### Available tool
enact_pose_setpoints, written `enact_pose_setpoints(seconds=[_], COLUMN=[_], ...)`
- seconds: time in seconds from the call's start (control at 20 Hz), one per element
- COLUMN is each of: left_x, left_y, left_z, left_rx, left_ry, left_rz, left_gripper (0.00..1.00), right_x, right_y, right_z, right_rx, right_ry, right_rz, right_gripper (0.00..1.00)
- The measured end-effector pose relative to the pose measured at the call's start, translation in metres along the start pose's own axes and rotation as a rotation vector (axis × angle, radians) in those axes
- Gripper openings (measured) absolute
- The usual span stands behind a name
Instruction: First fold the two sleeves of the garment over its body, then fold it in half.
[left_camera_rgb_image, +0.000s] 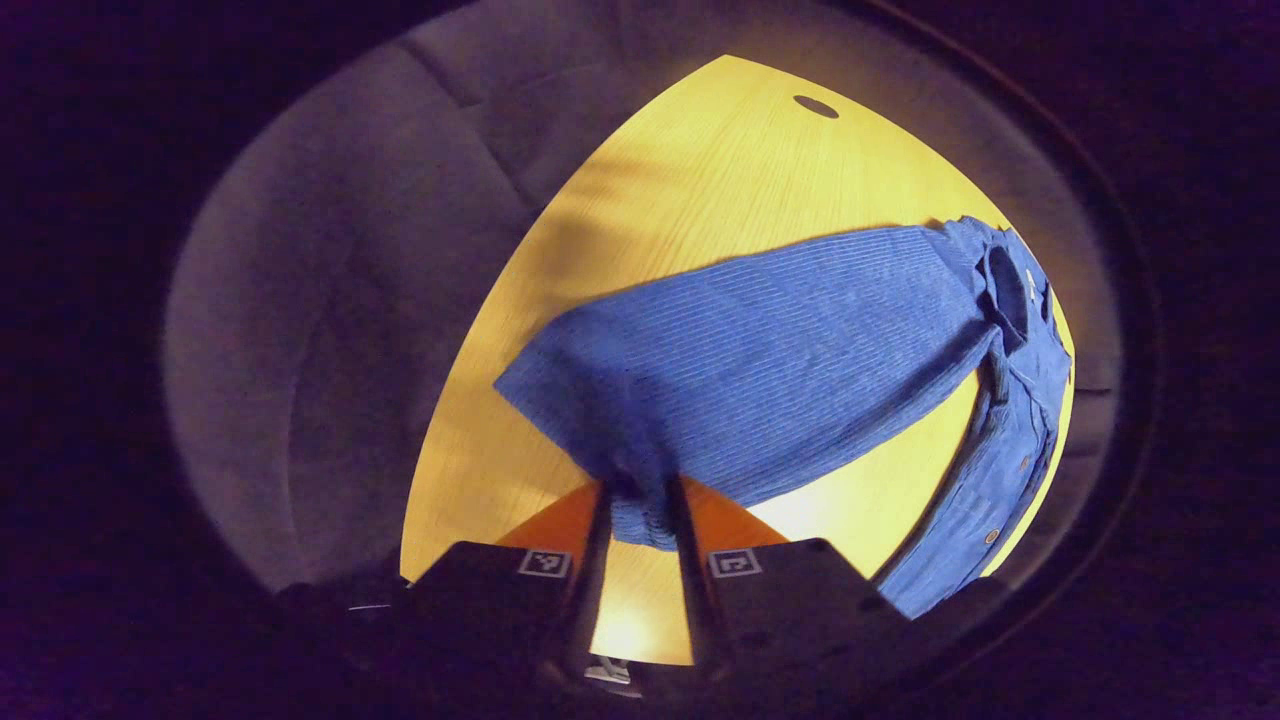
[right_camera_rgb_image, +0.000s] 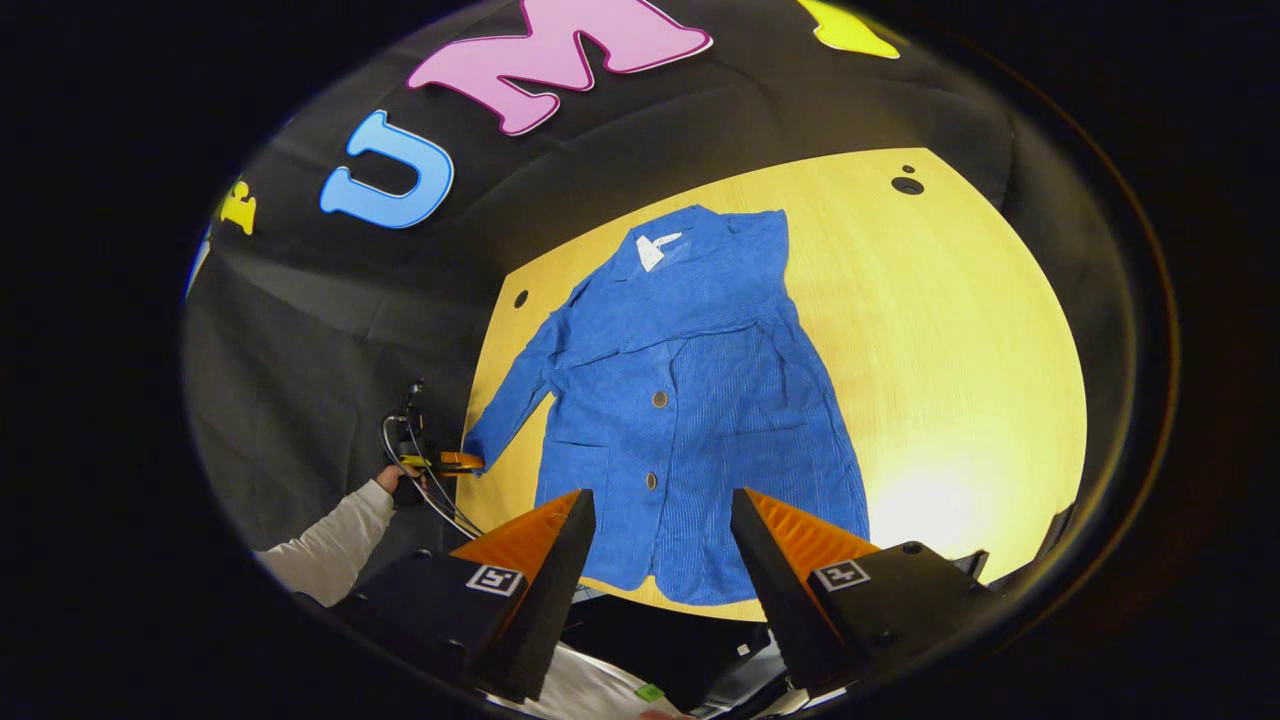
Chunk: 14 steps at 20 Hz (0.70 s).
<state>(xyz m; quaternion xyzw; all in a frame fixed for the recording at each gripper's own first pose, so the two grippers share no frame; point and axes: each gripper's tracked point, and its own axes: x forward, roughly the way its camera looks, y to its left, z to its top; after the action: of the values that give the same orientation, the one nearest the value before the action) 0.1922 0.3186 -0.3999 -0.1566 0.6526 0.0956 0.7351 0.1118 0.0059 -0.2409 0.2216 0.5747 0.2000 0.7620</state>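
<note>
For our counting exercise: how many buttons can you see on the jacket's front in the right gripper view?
2: one button at mid-chest, another button lower down the blue jacket. Others may be hidden by folds.

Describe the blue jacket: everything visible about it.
The blue ribbed, corduroy-like jacket lies face up and mostly flat on the yellow wooden table, collar toward the booth wall, hem toward the person. It has a collar with a white tag inside, round buttons down the front and patch pockets. One sleeve is stretched out sideways, its cuff pinched in the left gripper. The open right gripper hovers near the hem.
</note>
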Motion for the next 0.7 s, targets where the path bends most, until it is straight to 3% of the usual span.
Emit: enact_pose_setpoints(seconds=[0.1,0.15,0.4,0.7], left_x=[0.005,0.000,-0.017,-0.109], left_y=[-0.004,-0.003,-0.019,-0.080], left_z=[0.003,0.000,0.017,0.067], left_rx=[0.017,0.032,0.104,0.299], left_ry=[-0.003,0.017,-0.058,-0.272], left_rz=[0.019,0.033,0.067,0.061], left_gripper=[0.06,0.00,0.00,0.00], right_x=[0.000,-0.001,-0.004,-0.002], right_y=[0.000,-0.002,-0.010,-0.019], right_z=[-0.002,-0.001,0.009,0.033], right_rx=[-0.006,-0.002,0.013,0.018], right_ry=[0.001,0.002,0.000,-0.022], right_rz=[-0.001,-0.002,0.011,0.046], right_gripper=[0.89,0.89,0.89,0.89])
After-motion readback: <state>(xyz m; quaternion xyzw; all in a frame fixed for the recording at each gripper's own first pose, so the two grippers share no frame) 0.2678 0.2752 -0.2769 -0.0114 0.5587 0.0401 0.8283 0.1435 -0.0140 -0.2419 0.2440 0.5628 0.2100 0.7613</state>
